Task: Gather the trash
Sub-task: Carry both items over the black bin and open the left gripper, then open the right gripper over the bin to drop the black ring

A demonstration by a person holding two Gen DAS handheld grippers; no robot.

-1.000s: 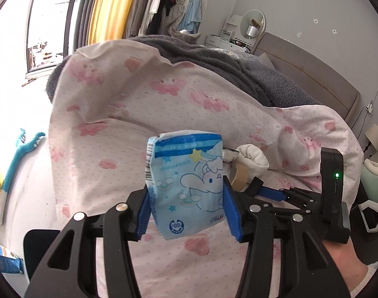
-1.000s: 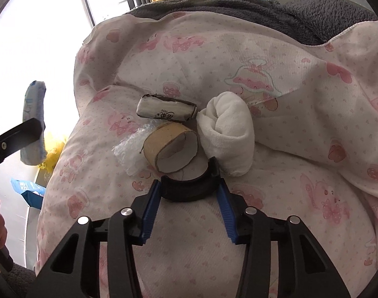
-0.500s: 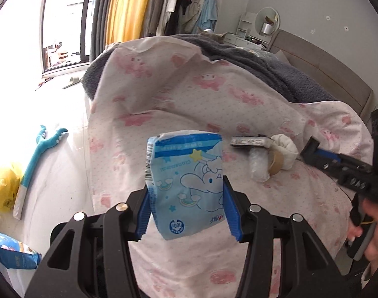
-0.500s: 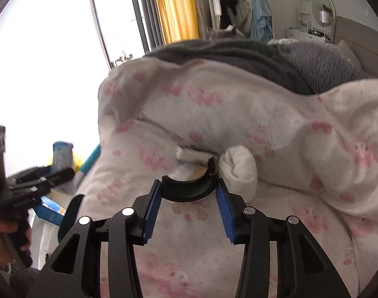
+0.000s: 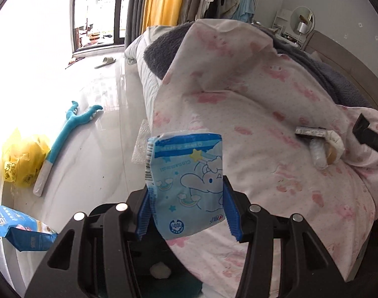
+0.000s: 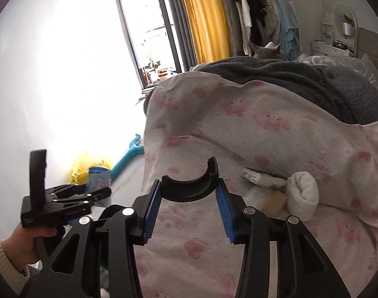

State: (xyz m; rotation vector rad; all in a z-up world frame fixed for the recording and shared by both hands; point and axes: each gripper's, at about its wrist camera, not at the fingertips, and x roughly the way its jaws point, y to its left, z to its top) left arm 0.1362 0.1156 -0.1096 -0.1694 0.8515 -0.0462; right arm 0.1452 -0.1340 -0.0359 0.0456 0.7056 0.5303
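Low centre of left-wrist view, left gripper is clamped on blue wrapper, upright, prob. bound for yellow bag at left edge. Right gripper pinches black curved piece; other trash, e.g. white wad, sits right of centre on quilt.

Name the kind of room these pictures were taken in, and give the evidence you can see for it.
Most likely a bedroom: a bed with a pink-patterned quilt and padded headboard, clothes hanging on a rail, and a round vanity mirror on a dresser.
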